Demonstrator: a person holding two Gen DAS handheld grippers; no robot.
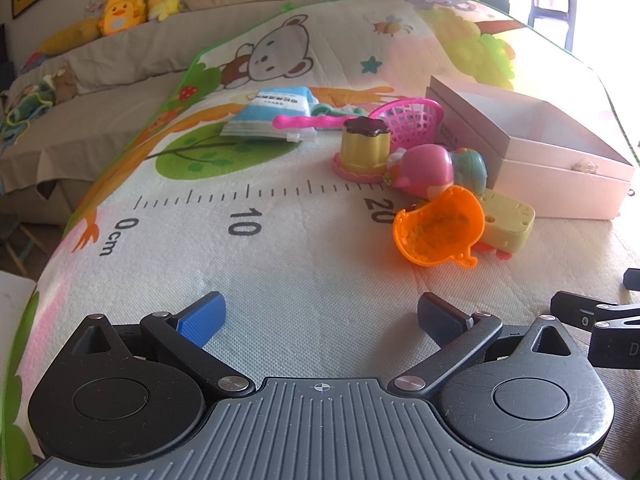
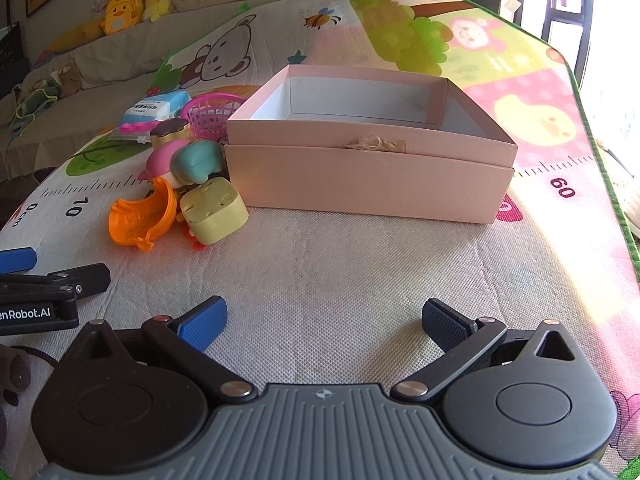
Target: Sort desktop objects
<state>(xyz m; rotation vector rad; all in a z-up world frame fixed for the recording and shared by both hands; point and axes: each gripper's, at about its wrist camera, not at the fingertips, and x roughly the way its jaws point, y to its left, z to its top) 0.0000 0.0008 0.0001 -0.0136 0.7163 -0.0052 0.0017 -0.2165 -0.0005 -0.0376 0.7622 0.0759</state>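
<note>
A pile of toys lies on the cartoon play mat [image 1: 280,240]: an orange scoop [image 1: 438,226] [image 2: 140,216], a pale yellow block toy [image 1: 508,220] [image 2: 214,210], a pink and teal figure [image 1: 432,170] [image 2: 188,162], a yellow cup with a brown lid [image 1: 366,144], a pink mesh basket [image 1: 408,118] [image 2: 212,114] and a blue tissue pack [image 1: 272,114] [image 2: 154,110]. An open pink box [image 2: 368,176] [image 1: 560,176] stands right of the pile, nothing visible inside. My left gripper [image 1: 320,320] and right gripper [image 2: 324,322] both rest low over the mat, open, with nothing between their fingers.
A sofa [image 1: 100,64] with plush toys, among them a yellow duck backpack [image 1: 120,10], runs behind the mat. The mat's green edge [image 2: 600,120] curves down the right side. The left gripper's body [image 2: 44,292] shows at the left of the right wrist view.
</note>
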